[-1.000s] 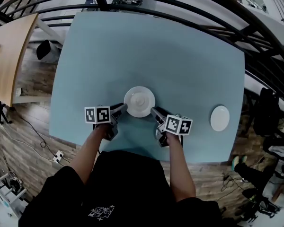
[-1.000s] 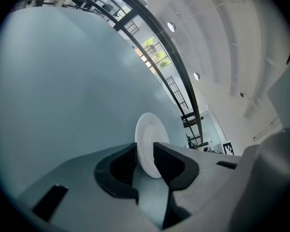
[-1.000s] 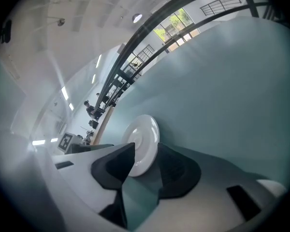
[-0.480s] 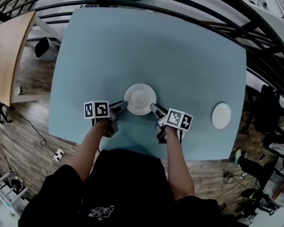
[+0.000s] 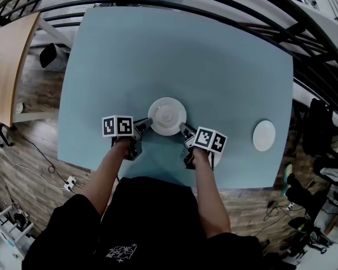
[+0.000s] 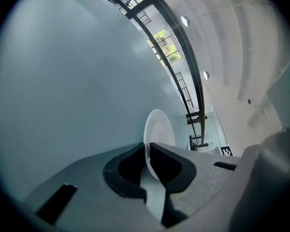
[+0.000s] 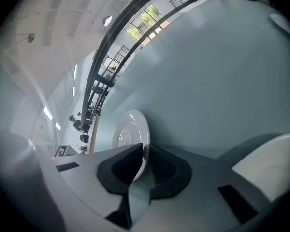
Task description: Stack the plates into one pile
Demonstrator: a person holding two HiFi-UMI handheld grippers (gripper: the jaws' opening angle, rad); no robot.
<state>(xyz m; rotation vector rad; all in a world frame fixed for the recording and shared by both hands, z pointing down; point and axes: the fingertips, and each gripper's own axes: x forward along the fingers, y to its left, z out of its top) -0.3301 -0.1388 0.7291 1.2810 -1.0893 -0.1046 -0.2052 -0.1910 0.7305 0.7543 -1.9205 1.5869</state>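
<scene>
A white plate (image 5: pixel 167 116) lies on the pale blue table (image 5: pixel 214 61), just in front of me. My left gripper (image 5: pixel 147 121) is shut on its left rim; in the left gripper view the thin rim of the plate (image 6: pixel 159 129) runs between the jaws of the left gripper (image 6: pixel 148 147). My right gripper (image 5: pixel 183 129) is at the opposite rim, its jaws closing. In the right gripper view the plate (image 7: pixel 128 132) has its edge pinched between the pads of the right gripper (image 7: pixel 145 147). A smaller white plate (image 5: pixel 263 135) lies apart, far right.
Another white plate edge (image 5: pixel 216 161) shows under my right hand, and it is also in the right gripper view as a white plate (image 7: pixel 270 161). A dark railing (image 5: pixel 225 7) curves round the table's far side. A wooden table (image 5: pixel 8 61) stands at the left.
The right gripper's marker cube has rolled and edged slightly left, toward the plate. The left gripper has kept its place on the rim. The plates have not moved.
</scene>
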